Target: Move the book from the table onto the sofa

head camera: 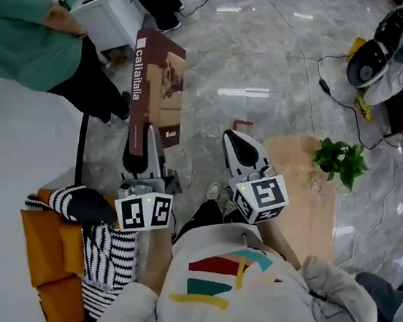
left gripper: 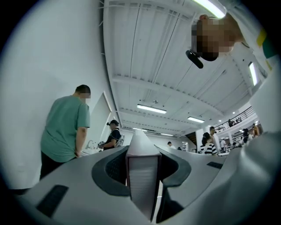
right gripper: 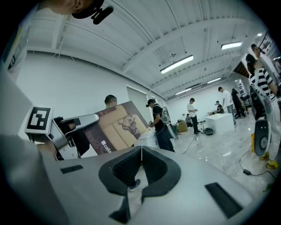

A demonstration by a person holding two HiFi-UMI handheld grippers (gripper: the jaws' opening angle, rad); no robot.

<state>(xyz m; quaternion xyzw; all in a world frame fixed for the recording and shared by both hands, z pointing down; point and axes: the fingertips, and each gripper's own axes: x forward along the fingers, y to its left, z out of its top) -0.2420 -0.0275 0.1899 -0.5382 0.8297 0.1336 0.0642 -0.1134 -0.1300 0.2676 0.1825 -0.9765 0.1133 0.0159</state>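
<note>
The book (head camera: pixel 155 89), brown-covered with a sofa picture and white lettering down its spine, stands on end in the air over the floor. My left gripper (head camera: pixel 147 138) is shut on its lower edge. In the left gripper view its page edge (left gripper: pixel 142 180) fills the gap between the jaws of the left gripper (left gripper: pixel 142 145). My right gripper (head camera: pixel 229 137) hangs beside it, shut and holding nothing; in its own view the right gripper (right gripper: pixel 141 151) has its jaw tips touching, with the book (right gripper: pixel 116 127) to the left. The orange sofa (head camera: pixel 44 251) lies at lower left, the wooden table (head camera: pixel 300 180) at right.
A black-and-white striped cushion (head camera: pixel 100 258) lies on the sofa. A potted plant (head camera: pixel 340 160) stands on the table. A person in a green shirt (head camera: pixel 23 40) stands at upper left by a white cabinet (head camera: pixel 105 14). Cables and white gear (head camera: pixel 379 52) lie on the marble floor at right.
</note>
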